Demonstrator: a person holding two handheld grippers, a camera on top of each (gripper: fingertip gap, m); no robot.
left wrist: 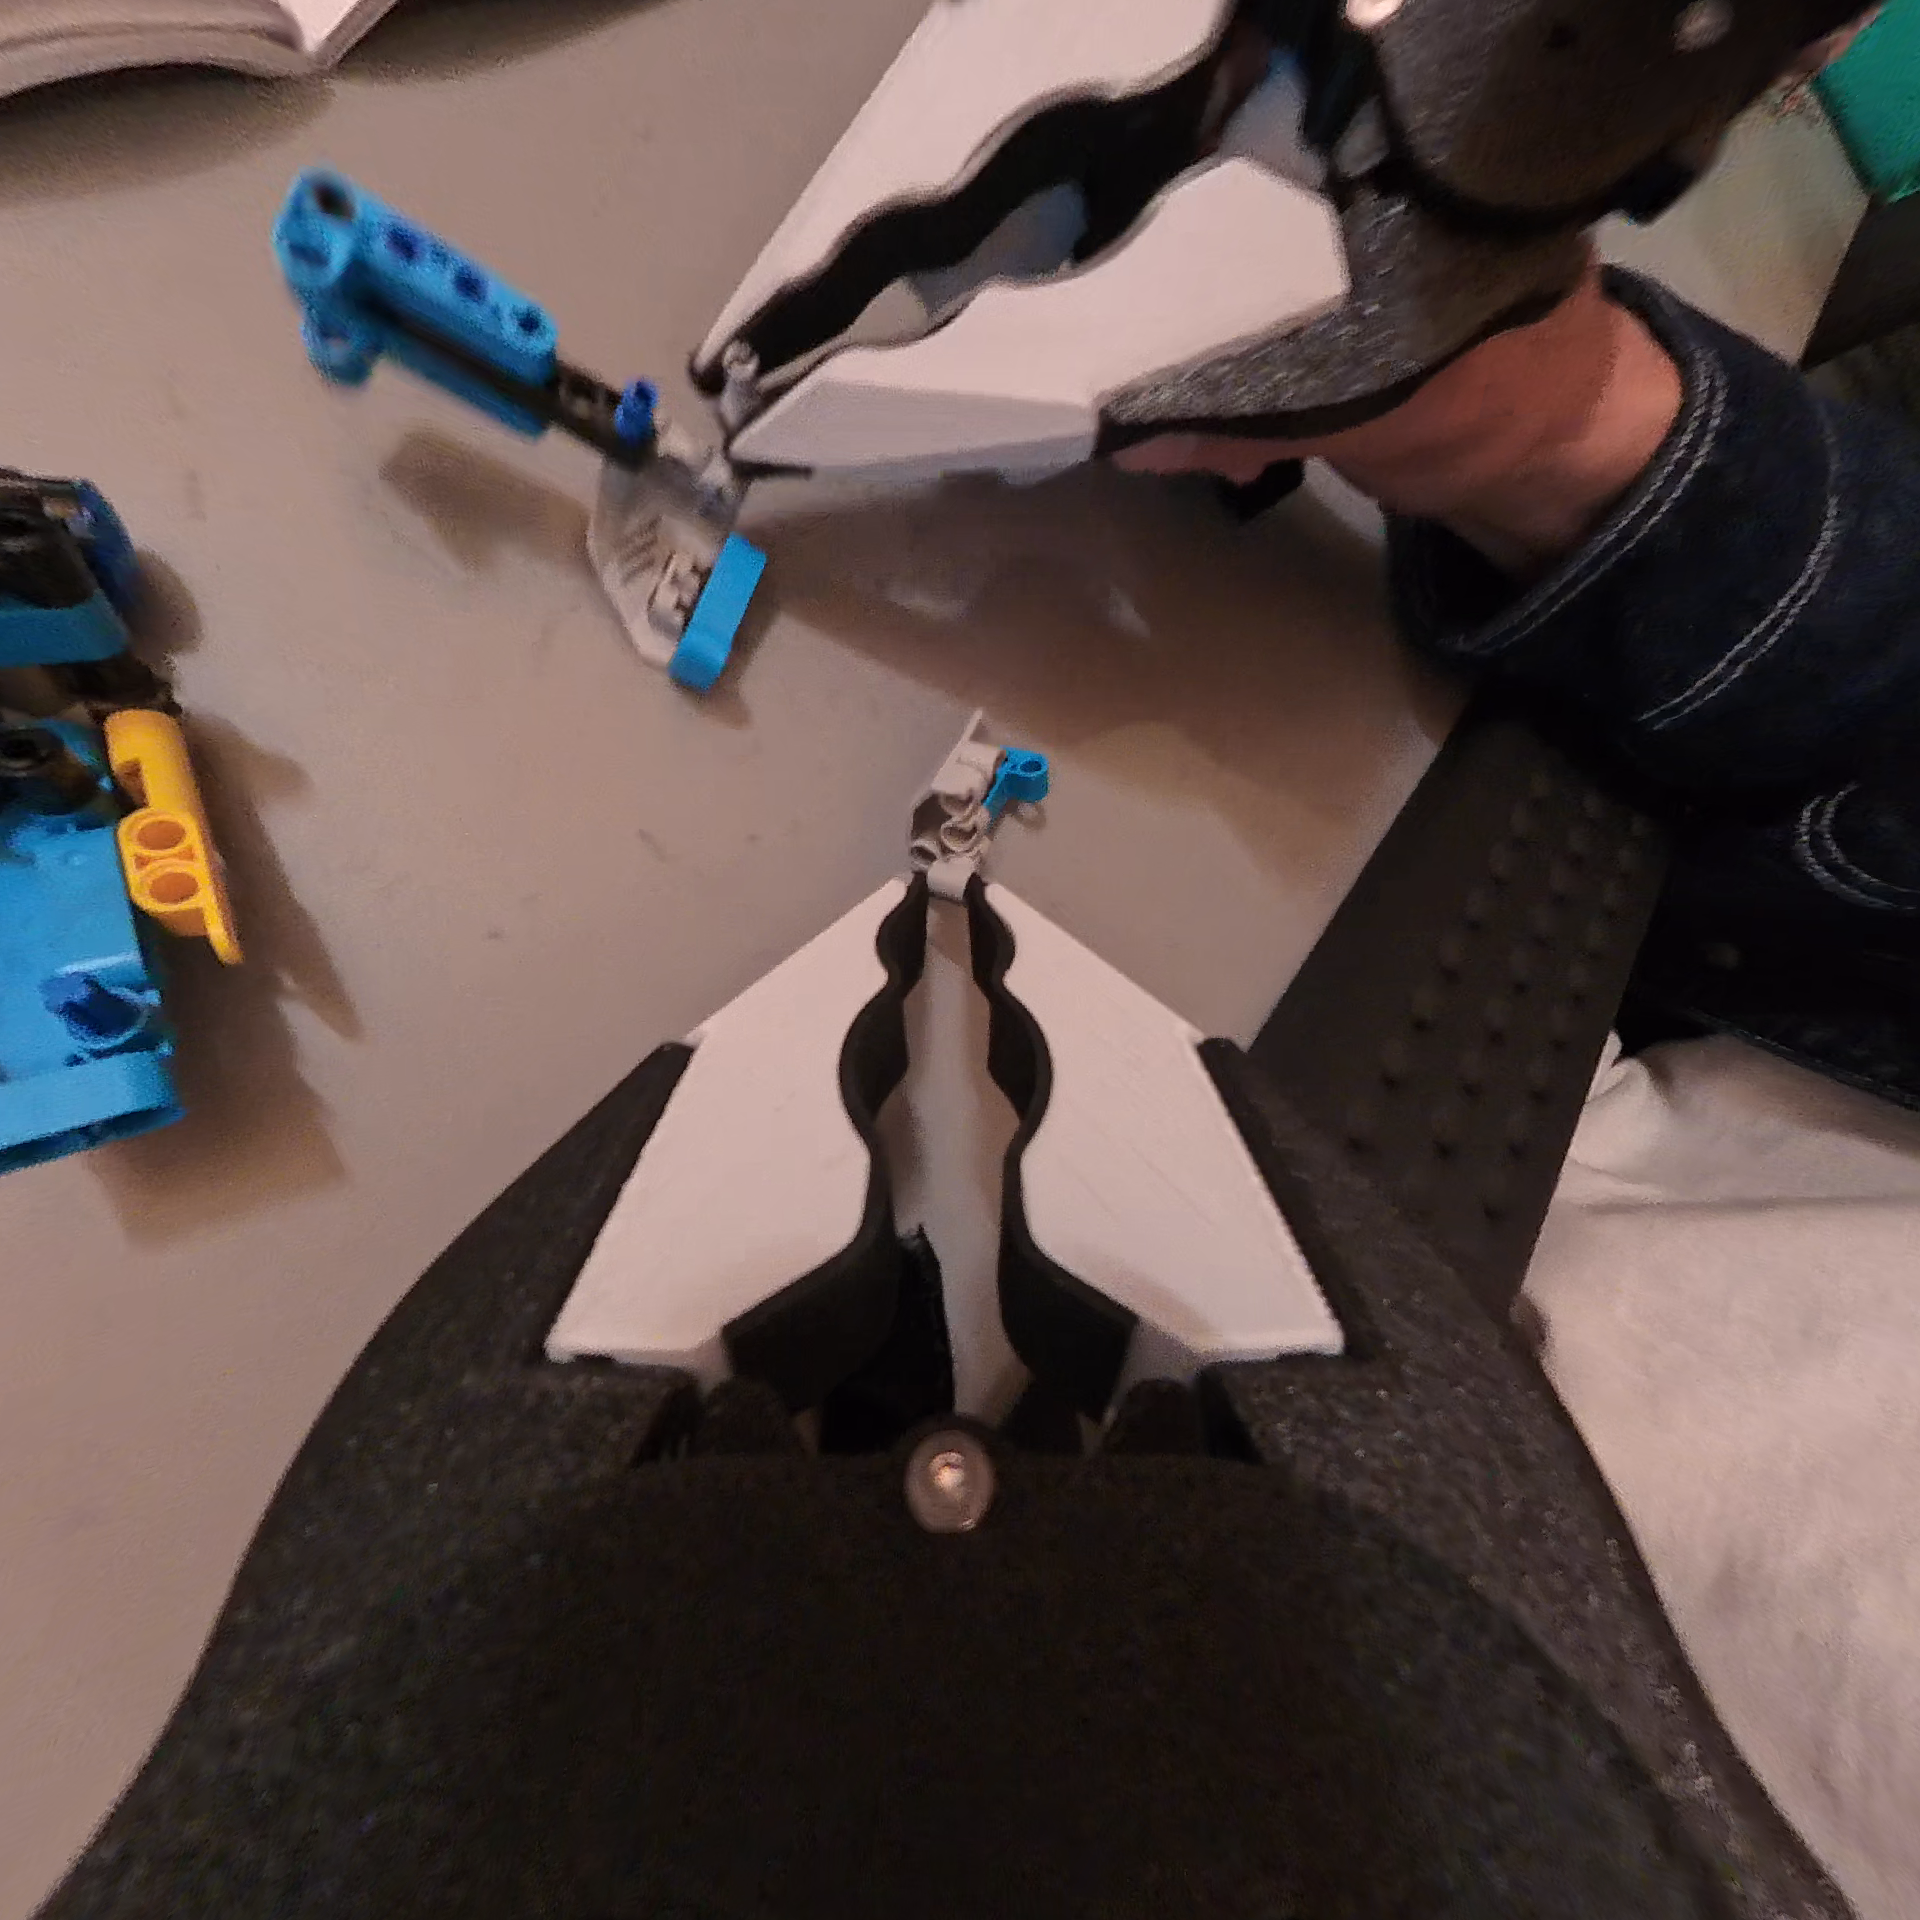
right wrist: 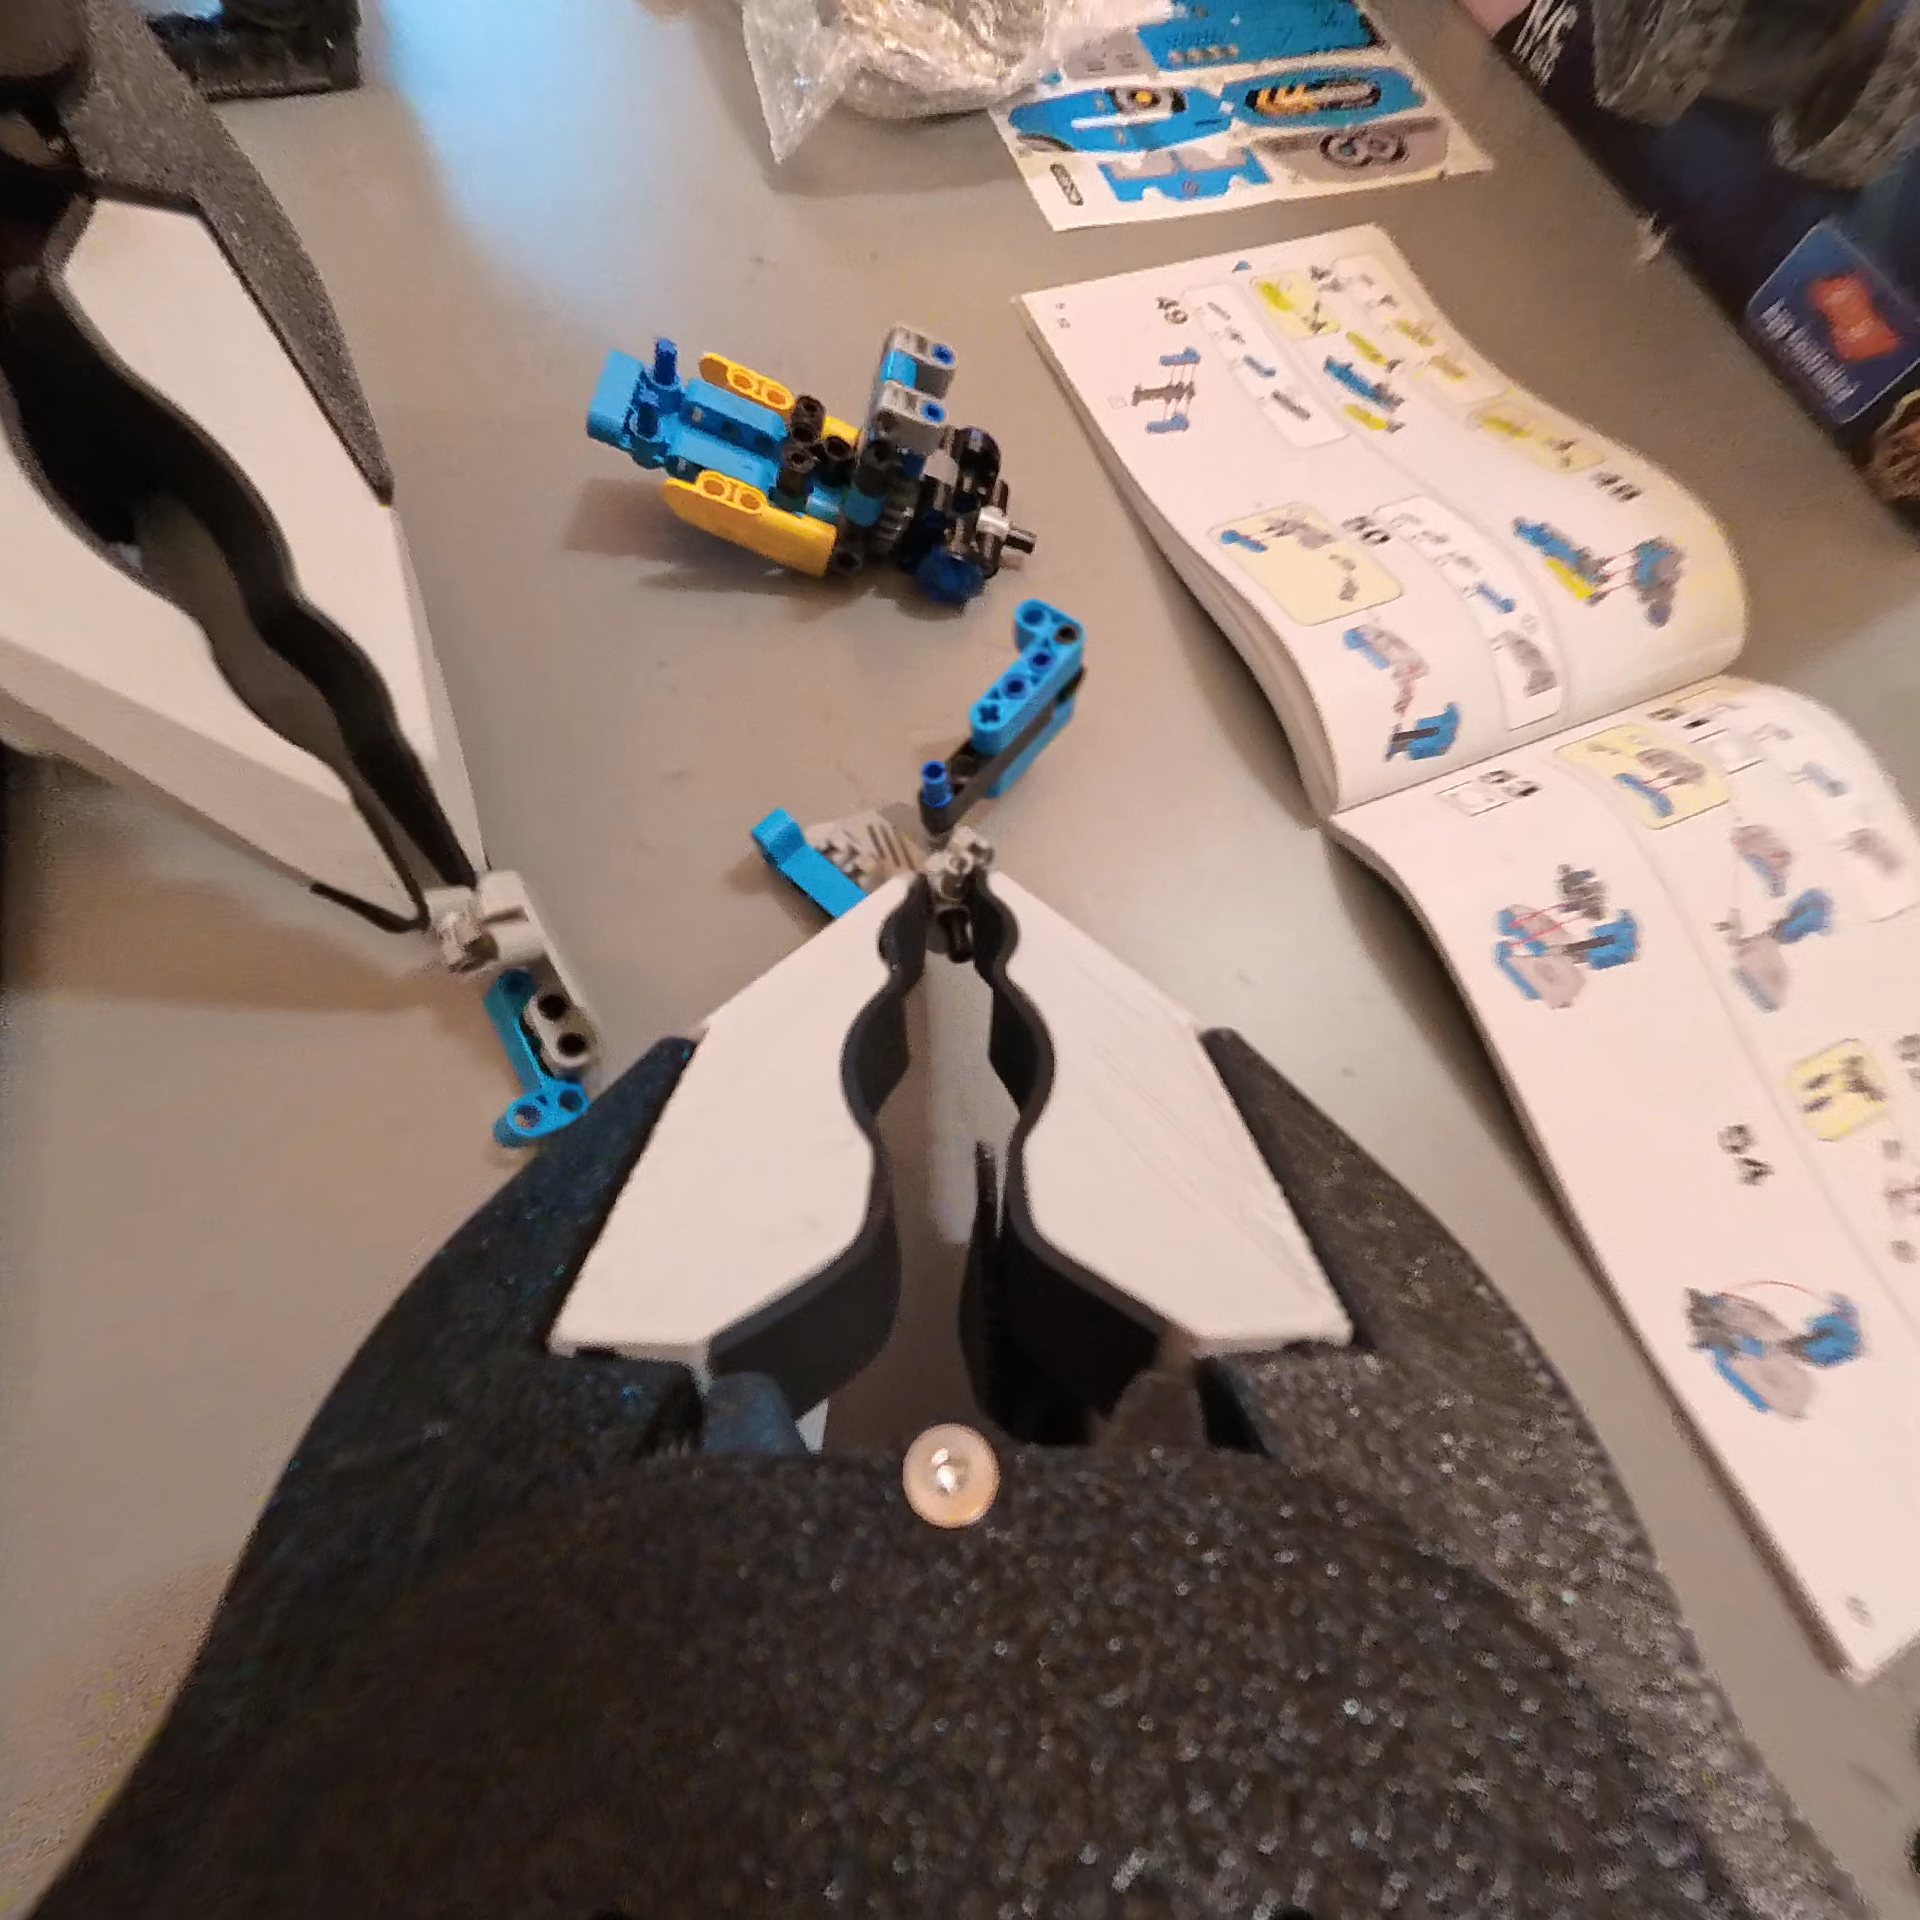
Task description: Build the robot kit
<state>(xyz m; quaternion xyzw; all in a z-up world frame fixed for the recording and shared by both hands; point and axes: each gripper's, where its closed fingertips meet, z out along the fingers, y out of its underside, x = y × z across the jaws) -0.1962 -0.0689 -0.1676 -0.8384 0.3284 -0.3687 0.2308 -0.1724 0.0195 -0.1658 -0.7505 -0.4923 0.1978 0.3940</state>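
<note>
Grey tabletop (right wrist: 644, 727) is carrying scattered building-toy parts. The left gripper (left wrist: 943, 883) is pinching a small grey-and-blue piece (left wrist: 977, 795) at its tips. The right gripper (right wrist: 951, 902) is pressing its tips on a grey pin (right wrist: 956, 868), right beside a blue beam assembly (right wrist: 1013, 717) and a grey panel with a blue end (right wrist: 821, 854). A blue-and-yellow model (right wrist: 800, 473) is sitting farther off, well apart from both. An open booklet (right wrist: 1455, 644) is lying to the right, a sticker sheet (right wrist: 1236, 114) and a plastic bag (right wrist: 894, 52) beyond. Motion blur is smearing the pin's joint, and the frame edge is cutting off the bag.
</note>
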